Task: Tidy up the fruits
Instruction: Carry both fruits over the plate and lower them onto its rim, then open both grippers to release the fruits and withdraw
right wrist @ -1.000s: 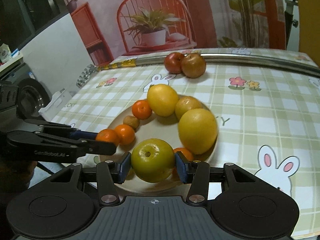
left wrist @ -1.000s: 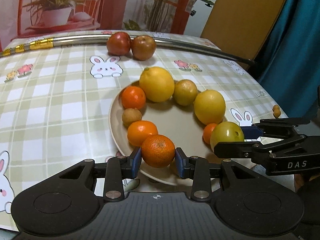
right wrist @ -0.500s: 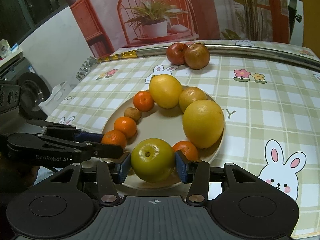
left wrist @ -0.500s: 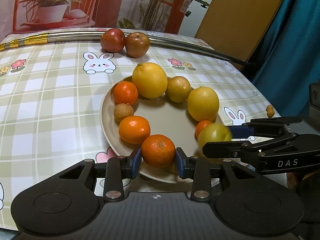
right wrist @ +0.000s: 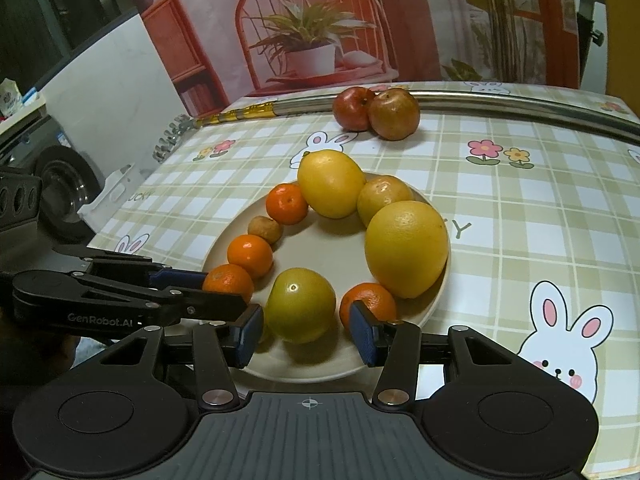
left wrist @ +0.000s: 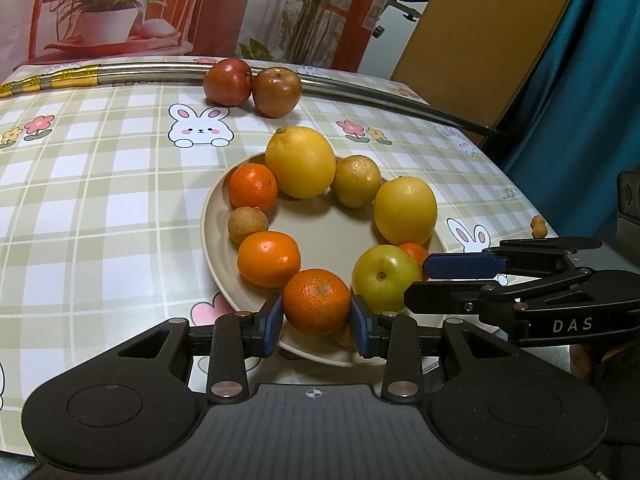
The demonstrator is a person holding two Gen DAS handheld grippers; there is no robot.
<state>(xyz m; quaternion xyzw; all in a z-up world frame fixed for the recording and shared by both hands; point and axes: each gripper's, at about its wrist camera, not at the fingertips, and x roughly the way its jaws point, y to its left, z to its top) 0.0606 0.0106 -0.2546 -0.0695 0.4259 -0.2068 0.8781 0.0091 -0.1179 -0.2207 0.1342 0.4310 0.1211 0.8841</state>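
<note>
The green fruit [right wrist: 300,304] now rests free on the plate [right wrist: 320,366], the right tool [right wrist: 306,332] slightly apart around it, while the left tool [left wrist: 316,324] clamps the orange [left wrist: 316,300] over the near rim, almost completing the ring.

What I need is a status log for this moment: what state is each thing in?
Left gripper: jaws shut on the orange.
Right gripper: jaws open, not touching the green fruit.
Green fruit: resting on the plate.
Plate: ringed with fruit, middle bare.
Red apple and brown apple: on the tablecloth, touching each other.
</note>
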